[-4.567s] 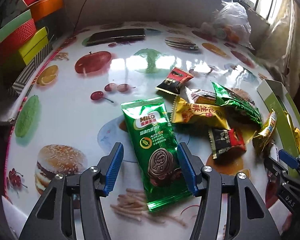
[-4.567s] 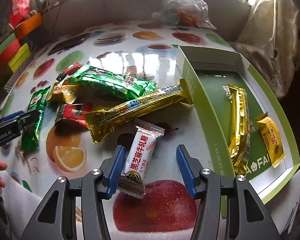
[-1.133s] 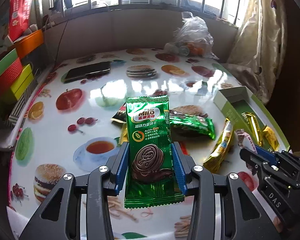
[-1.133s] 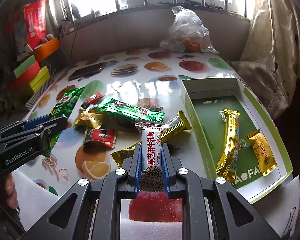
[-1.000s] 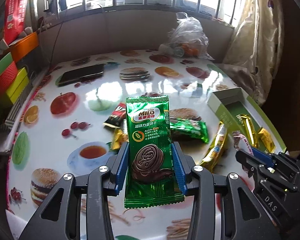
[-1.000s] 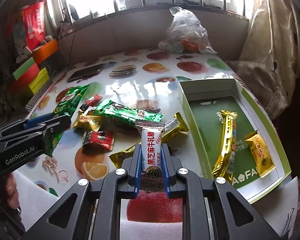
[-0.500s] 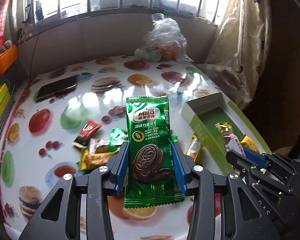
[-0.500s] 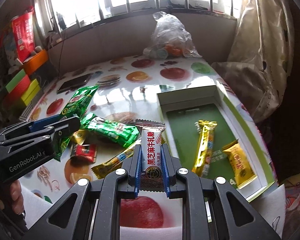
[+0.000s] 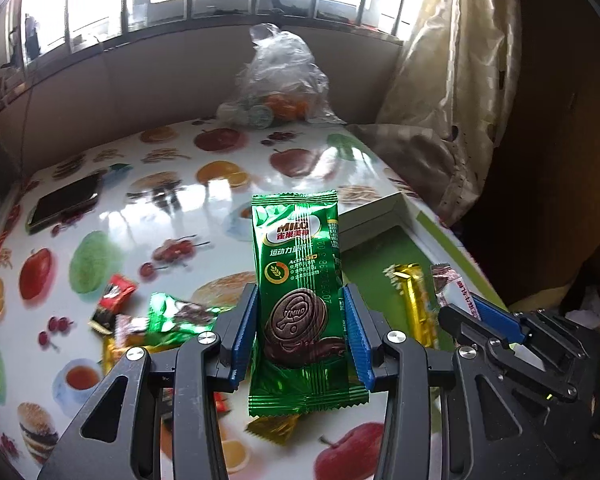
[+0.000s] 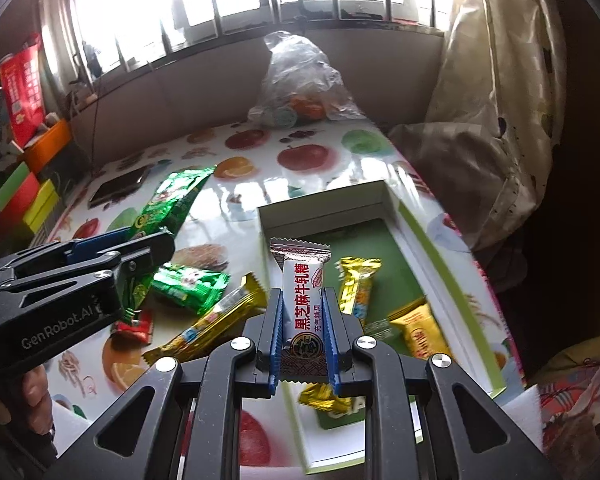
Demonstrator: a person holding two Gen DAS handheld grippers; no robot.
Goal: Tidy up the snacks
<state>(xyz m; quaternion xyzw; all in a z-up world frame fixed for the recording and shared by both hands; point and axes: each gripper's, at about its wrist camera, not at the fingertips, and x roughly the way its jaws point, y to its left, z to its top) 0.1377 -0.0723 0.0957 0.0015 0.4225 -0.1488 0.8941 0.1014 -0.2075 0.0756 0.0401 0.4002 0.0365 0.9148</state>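
**Desk:** What do you have on the left wrist view?

**Operator:** My left gripper (image 9: 300, 328) is closed partway on the green Milo packet (image 9: 298, 280); both blue pads press its edges and it stands upright, clear of the table (image 9: 100, 208). I'll use the green box (image 9: 420, 216) as my marker. The packet hangs just left of the box's near-left corner. Inside the box lies a gold bar (image 9: 414, 300). My right gripper (image 9: 476, 314) reaches over the box from the right, a white candy (image 9: 450, 286) sticking out of it. Left of the box, loose snacks sit on the table: a red-black packet (image 9: 114, 298) and a crumpled green wrapper (image 9: 176, 314). A phone (image 9: 64, 202) lies far left of the box, a plastic bag (image 9: 280, 84) beyond it.

**Desk:** And the right wrist view?

**Operator:** My right gripper (image 10: 302, 322) is squeezed down tight on the white candy (image 10: 302, 300), held upright over the box's (image 10: 448, 256) near-left part. Within the box I see the gold bar (image 10: 358, 284) and a yellow packet (image 10: 416, 328). Left of the box, my left gripper (image 10: 140, 240) carries the Milo packet (image 10: 168, 204) above the table. A long gold bar (image 10: 216, 320) and a green packet (image 10: 188, 280) lie just left of the box.
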